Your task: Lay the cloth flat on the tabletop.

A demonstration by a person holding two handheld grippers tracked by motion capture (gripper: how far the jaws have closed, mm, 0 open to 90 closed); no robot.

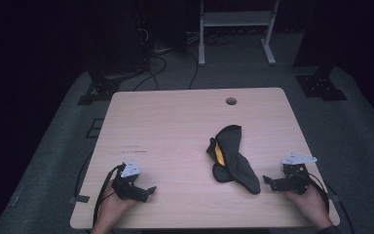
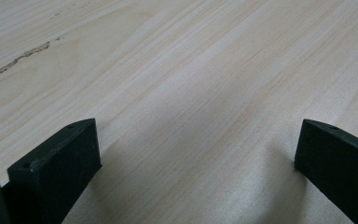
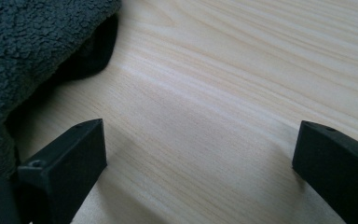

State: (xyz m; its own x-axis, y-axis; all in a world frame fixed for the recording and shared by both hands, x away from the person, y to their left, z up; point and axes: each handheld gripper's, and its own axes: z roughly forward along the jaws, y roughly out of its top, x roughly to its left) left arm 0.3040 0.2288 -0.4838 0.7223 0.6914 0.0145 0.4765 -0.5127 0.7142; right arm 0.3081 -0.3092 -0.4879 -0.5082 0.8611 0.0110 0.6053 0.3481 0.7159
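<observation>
On the pale wooden desk (image 1: 175, 126), the dark fleece garment (image 1: 233, 158) is my landmark. It lies crumpled a little right of the desk's middle, with a patch of yellow (image 1: 217, 152) showing at its left edge, and the round cable hole (image 1: 231, 101) sits beyond it near the far edge.

My right tool (image 1: 269, 182) rests on the desk just to the right of the garment's near end, close to it but not touching as far as I can tell. Its jaws are spread wide and released, nothing between them but bare wood. In the right gripper view that tool (image 3: 198, 154) looks along the grain, and the fuzzy grey fleece (image 3: 32, 51) bulks up just beyond and beside the left-hand jaw.

My left tool (image 1: 148, 190) sits well apart from the garment, off to its left near the front edge of the desk. Its jaws are also released and wide, holding nothing. In the left gripper view, that tool (image 2: 198, 154) faces plain wood, with a thin dark scratch (image 2: 16, 60) farther off.
</observation>
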